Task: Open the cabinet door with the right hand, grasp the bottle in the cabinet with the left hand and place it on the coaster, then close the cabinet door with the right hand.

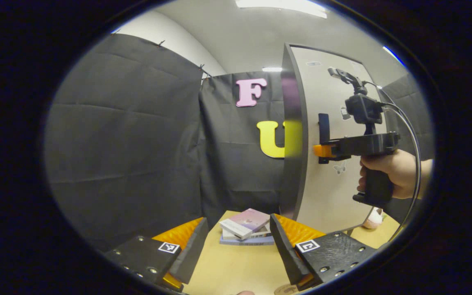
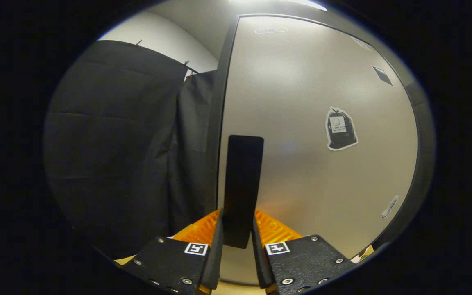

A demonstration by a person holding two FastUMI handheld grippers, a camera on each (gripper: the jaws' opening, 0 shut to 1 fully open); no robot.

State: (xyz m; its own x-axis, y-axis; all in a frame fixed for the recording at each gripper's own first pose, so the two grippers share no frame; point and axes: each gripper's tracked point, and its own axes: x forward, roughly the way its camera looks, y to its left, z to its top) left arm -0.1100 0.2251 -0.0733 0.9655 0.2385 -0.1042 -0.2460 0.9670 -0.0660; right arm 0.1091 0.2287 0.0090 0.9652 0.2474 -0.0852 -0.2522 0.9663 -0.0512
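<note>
In the right gripper view, the right gripper is being held closed on the dark handle of the cabinet door, one finger pressing on each side of the handle's lower end. The handle is a flat bar with its long axis running vertically, set just beside the door's dark free edge. The pale door panel is being seen face-on, and a small dark sticker is being shown on it to the right of the handle.

In the left gripper view, the same cabinet door is being seen standing upright, its long axis vertical and its dark free edge turned toward the camera. The right gripper is being held level against the door's handle by a hand wrapped round its grip. The left gripper is being held with its fingers spread wide apart and nothing between them, above a light wooden bench. A small stack of books is lying flat near the bench's far edge, seen between the two open fingers and near the foot of the door. A small pale object, too blurred to identify, is resting on the bench below the hand
</note>
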